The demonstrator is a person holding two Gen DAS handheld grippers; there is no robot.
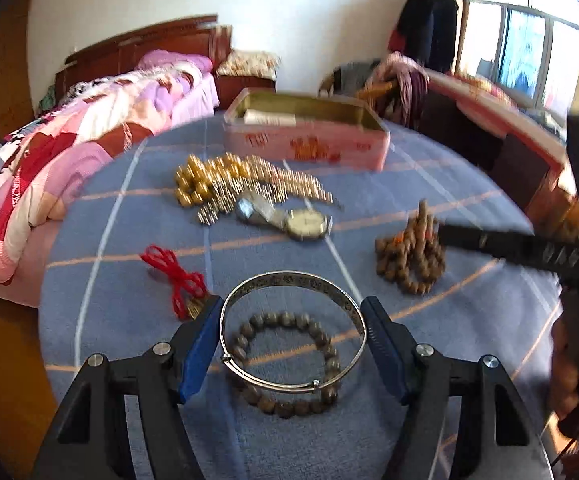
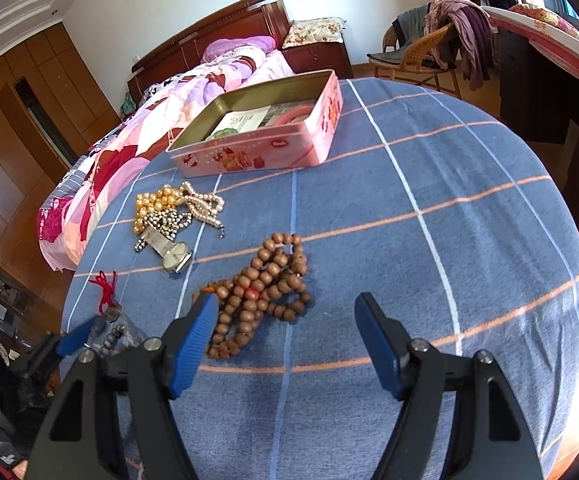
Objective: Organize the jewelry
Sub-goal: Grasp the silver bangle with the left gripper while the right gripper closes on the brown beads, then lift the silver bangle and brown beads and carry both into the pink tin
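My left gripper [image 1: 291, 308] is shut on a silver bangle [image 1: 273, 280], its blue pads touching the ring on both sides. Under the bangle a dark bead bracelet [image 1: 289, 406] lies on the blue checked cloth [image 1: 469, 320]. My right gripper [image 2: 285, 308] stands open above the cloth with nothing between its fingers. A long strand of brown wooden beads [image 2: 265, 280] is heaped just beyond its left finger. A pink tin box [image 2: 257, 160] stands open at the far side, with packets inside.
Gold, pearl and silver bead necklaces [image 1: 217, 184] are piled in front of the tin, with a wristwatch [image 1: 305, 224] beside them. A red knotted cord [image 1: 173, 276] lies to the left. A quilted bed [image 2: 149, 120] flanks the cloth on the left, a wicker chair [image 2: 417, 56] behind.
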